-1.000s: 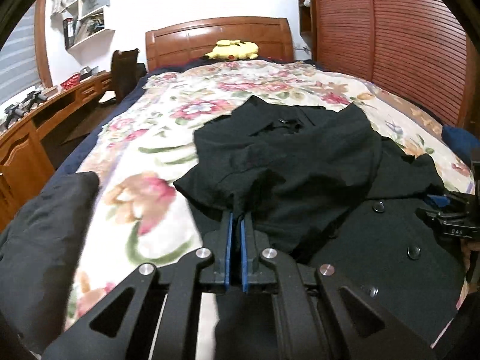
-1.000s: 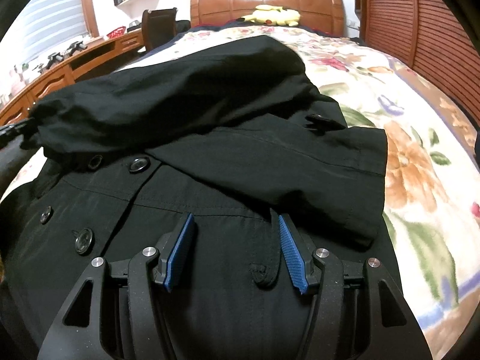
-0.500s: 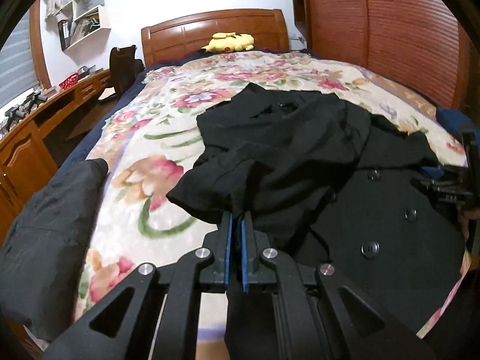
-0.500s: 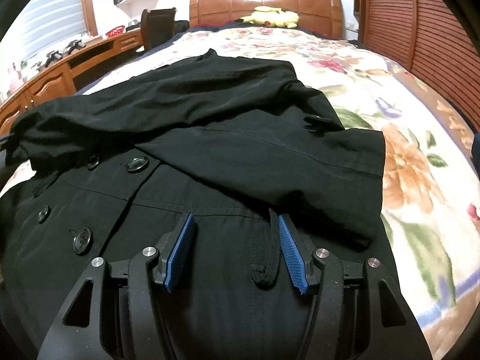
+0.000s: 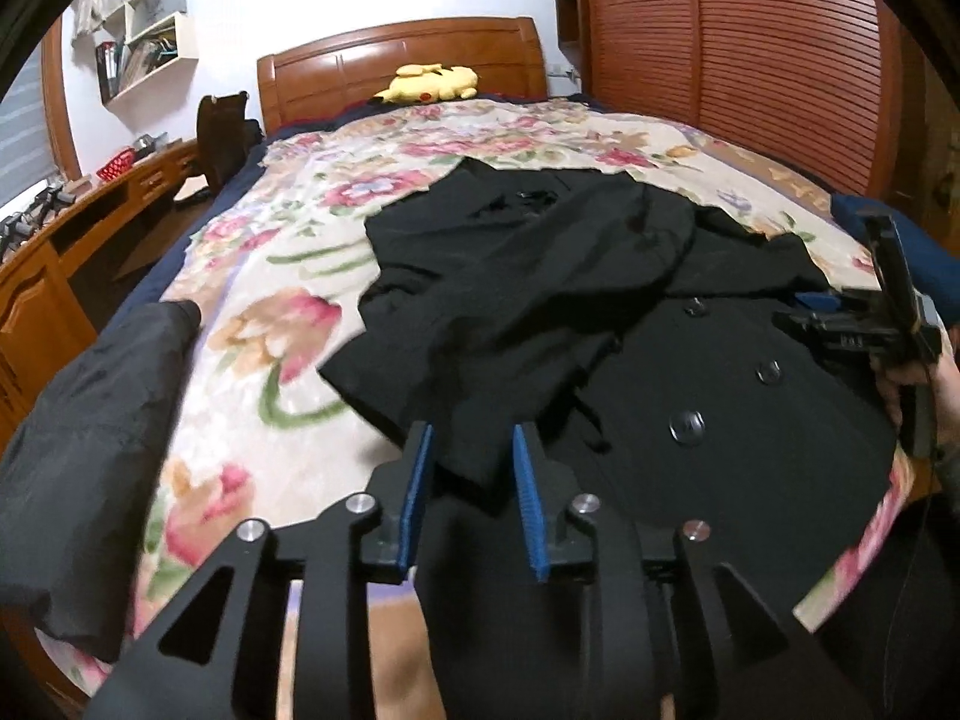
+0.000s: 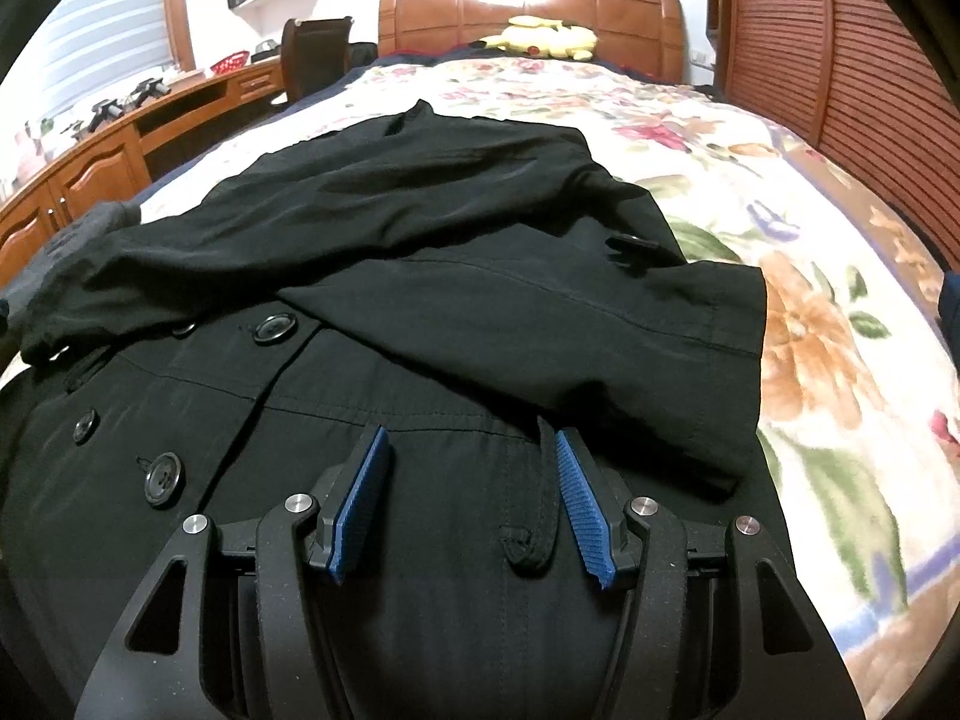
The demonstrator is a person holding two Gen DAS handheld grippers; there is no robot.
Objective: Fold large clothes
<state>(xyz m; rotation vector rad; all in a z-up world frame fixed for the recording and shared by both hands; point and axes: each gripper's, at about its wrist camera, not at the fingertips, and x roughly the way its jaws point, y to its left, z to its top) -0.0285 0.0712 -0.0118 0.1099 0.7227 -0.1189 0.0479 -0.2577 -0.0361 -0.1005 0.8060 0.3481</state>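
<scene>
A black double-breasted coat point(image 5: 690, 372) lies on the floral bedspread point(image 5: 288, 276), both sleeves folded across its chest. My left gripper point(image 5: 471, 438) is open at the coat's left side, its blue pads point(image 5: 417, 480) either side of the left sleeve's cuff point(image 5: 444, 396), which lies loose. My right gripper point(image 6: 471, 441) is open and empty, low over the coat point(image 6: 420, 324) near a belt loop point(image 6: 528, 540). It also shows at the right edge of the left wrist view point(image 5: 864, 324).
A second dark garment point(image 5: 90, 450) lies at the bed's left front corner. A yellow plush toy point(image 5: 432, 81) sits by the wooden headboard point(image 5: 402, 60). A wooden desk point(image 5: 54, 252) and chair point(image 5: 225, 132) stand left; a slatted wardrobe point(image 5: 750, 60) stands right.
My left gripper carried the sleeve cuff down onto the coat, then opened and let it go. The right gripper stayed open over the coat and hardly moved.
</scene>
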